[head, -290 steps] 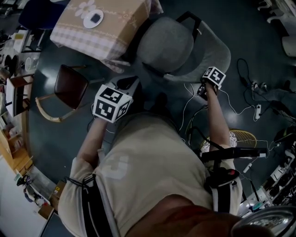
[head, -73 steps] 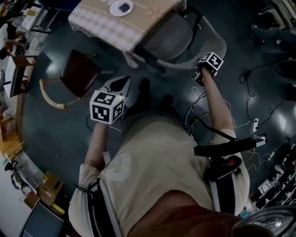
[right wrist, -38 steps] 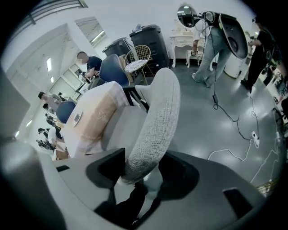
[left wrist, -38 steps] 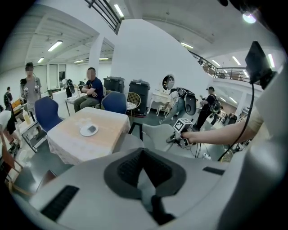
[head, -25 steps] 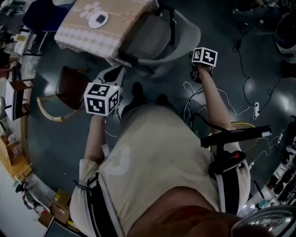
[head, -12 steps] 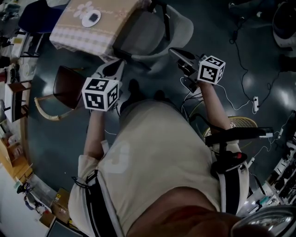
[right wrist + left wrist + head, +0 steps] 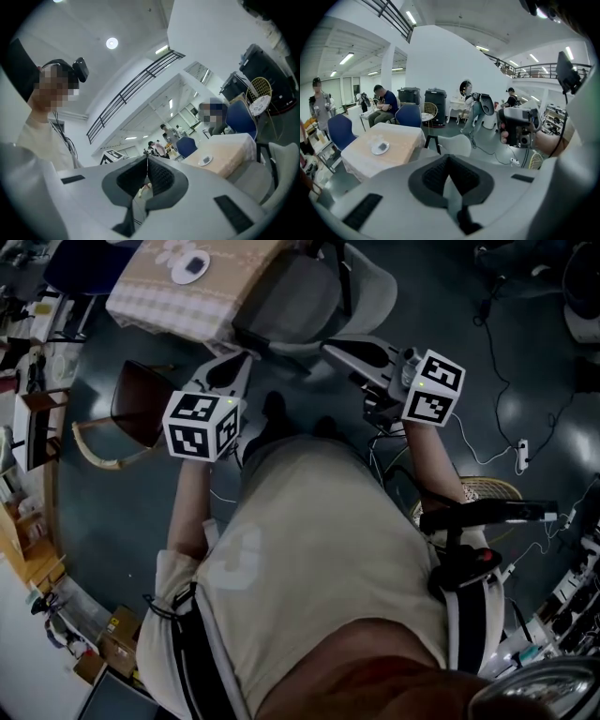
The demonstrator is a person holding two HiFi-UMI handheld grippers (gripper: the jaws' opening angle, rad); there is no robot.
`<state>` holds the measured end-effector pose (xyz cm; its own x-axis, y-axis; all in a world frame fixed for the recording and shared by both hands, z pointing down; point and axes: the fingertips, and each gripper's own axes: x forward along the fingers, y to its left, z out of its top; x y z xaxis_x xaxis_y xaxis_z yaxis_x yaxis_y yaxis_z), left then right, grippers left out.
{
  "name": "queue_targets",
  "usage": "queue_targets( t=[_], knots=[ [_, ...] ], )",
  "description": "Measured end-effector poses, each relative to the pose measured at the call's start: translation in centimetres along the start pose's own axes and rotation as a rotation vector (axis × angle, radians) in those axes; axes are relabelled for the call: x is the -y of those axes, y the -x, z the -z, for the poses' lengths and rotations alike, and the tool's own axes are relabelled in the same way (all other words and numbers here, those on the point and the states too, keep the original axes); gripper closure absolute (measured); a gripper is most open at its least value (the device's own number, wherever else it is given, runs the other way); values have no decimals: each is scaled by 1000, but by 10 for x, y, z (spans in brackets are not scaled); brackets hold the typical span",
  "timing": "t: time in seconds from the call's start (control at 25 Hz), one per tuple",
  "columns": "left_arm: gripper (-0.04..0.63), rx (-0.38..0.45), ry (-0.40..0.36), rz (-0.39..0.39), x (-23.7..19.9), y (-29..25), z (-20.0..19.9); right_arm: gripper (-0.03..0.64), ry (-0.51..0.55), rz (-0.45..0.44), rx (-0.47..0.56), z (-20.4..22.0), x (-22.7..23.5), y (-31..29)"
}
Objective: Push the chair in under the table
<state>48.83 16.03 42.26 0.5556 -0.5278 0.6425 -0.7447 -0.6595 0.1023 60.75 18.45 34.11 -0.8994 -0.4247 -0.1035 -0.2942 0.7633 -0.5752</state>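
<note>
The grey chair stands at the top of the head view, its seat against the table with the checked cloth. My left gripper is shut and empty, hanging a little short of the chair and pointing toward it. My right gripper is shut on nothing and is raised clear of the chair back, pointing leftward. In the left gripper view the shut fingers face the table and the chair back; the right gripper shows at the right. The right gripper view looks level over the table.
A brown wooden chair stands left of me on the dark floor. Cables trail at the right, beside a wicker piece. A small plate lies on the table. Blue chairs and seated people are beyond it.
My right gripper has lifted away from the chair back and swung from pointing down to roughly level, leftward. The left gripper has hardly moved. The chair sits closer to the table than at first.
</note>
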Motion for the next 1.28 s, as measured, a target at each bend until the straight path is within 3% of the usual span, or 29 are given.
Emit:
queue_targets(
  t=[0.16, 0.32, 0.48, 0.64, 0.88, 1.04, 1.28],
  knots=[
    [589, 39, 52, 8, 11, 15, -1, 604, -80, -22, -2, 13, -2, -7],
    [589, 115, 147, -8, 16, 35, -3, 606, -164, -88, -10, 19, -12, -20],
    [589, 183, 276, 13, 14, 50, -6, 604, -224, -98, 27, 11, -16, -26],
    [589, 206, 285, 22, 9, 53, -9, 604, -282, -72, 13, 8, -14, -34],
    [589, 303, 373, 48, 14, 54, -11, 604, -381, -67, -22, 29, 0, -21],
    [589, 326, 339, -43, -24, 98, 5, 604, -402, -83, -64, 44, -27, -55],
    [589, 402, 350, -118, -106, 170, 45, 604, -485, -136, -114, 82, -49, -153]
  ],
)
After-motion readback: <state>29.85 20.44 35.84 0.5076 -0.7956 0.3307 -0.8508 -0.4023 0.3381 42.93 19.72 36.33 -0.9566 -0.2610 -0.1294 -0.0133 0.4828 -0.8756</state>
